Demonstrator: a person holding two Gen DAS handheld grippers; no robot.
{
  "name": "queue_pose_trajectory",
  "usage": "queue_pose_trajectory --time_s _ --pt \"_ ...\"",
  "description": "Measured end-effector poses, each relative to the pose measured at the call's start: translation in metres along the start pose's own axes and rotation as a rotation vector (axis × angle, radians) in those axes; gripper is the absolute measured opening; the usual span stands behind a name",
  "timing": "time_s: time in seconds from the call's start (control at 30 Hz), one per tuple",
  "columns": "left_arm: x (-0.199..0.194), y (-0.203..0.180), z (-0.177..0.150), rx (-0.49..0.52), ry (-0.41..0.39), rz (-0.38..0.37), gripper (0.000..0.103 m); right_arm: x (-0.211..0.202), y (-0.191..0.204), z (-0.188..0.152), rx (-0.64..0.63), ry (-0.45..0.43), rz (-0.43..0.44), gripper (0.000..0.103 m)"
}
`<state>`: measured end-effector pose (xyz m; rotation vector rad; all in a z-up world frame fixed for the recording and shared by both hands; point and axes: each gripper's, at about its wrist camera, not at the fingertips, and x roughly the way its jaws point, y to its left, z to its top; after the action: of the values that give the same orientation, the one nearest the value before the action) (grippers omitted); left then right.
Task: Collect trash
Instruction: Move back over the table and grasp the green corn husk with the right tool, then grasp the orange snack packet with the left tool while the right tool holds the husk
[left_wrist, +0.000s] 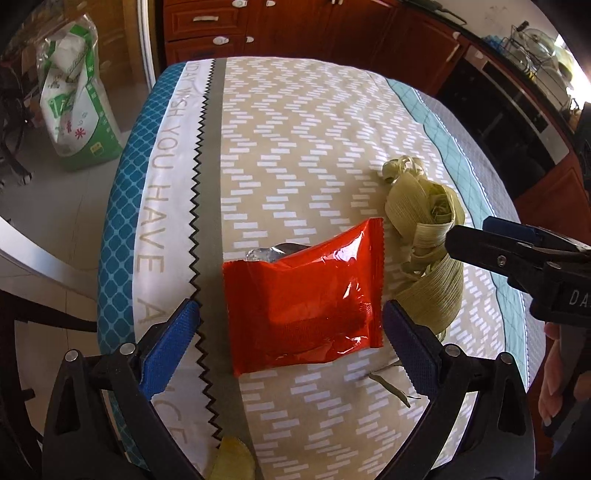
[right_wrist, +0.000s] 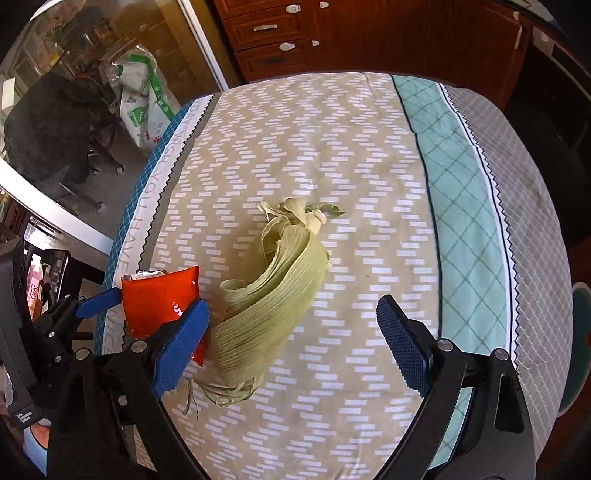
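Red snack wrapper (left_wrist: 306, 291): torn open, light, crinkly, slick foil; near tabletop's (left_wrist: 314, 122) left edge; take one flat margin.
Corn husks (right_wrist: 273, 288): limp, springy, centre-tabletop; pinch the bundled middle.
Left gripper (left_wrist: 291, 339): jaws spread astride the wrapper, nothing held.
Right gripper (right_wrist: 291, 343): spread wide above the husks, empty.

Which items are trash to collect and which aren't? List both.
Trash to collect:
- torn-open red foil snack wrapper
- pale green ribbed leaf wrappings
- small yellow-green scrap at the near table edge

Not part of it:
- patterned tablecloth
- green-and-white plastic sack on the floor
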<state>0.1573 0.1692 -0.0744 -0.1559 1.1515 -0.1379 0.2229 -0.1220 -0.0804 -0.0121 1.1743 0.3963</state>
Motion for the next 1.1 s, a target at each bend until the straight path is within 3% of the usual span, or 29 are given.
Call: queue_pose_trajectory --time_s 0.1,0.17,0.27,0.37,0.57,0.63,0.67,0.73,0.83,1.1 --pt "0.009 0.000 0.000 0.005 0.014 -0.005 0.099 0.011 0.003 0.000 -0.011 0.018 0.006 0.077" --pt "0.014 0.001 0.000 0.003 0.027 -0.010 0.099 0.018 0.004 -0.001 -0.018 0.032 0.009 0.058" --pt "0.017 -0.001 0.001 0.017 0.023 0.002 0.099 0.022 0.005 -0.002 -0.030 0.034 0.005 0.043" --pt "0.019 -0.004 0.004 0.022 0.019 0.009 0.099 0.015 0.006 -0.004 -0.060 0.000 -0.036 0.033" --pt "0.020 -0.016 0.004 0.038 -0.005 0.015 0.098 -0.002 -0.018 -0.007 -0.033 -0.033 -0.091 0.031" --pt "0.019 -0.024 0.003 0.060 -0.015 0.037 0.080 -0.004 -0.027 -0.008 -0.017 -0.033 -0.098 0.031" --pt "0.018 -0.027 0.003 0.069 -0.021 0.051 0.080 -0.005 -0.032 -0.009 -0.005 -0.031 -0.098 0.031" --pt "0.016 -0.031 0.003 0.079 -0.032 0.050 0.061 -0.007 -0.039 -0.011 0.012 -0.029 -0.097 0.031" --pt "0.013 -0.037 0.003 0.085 -0.031 0.059 0.046 -0.012 -0.045 -0.016 0.028 -0.039 -0.091 0.031" --pt "-0.003 -0.063 0.004 0.108 -0.057 0.041 0.041 -0.035 -0.062 -0.026 0.063 -0.081 -0.069 0.031"
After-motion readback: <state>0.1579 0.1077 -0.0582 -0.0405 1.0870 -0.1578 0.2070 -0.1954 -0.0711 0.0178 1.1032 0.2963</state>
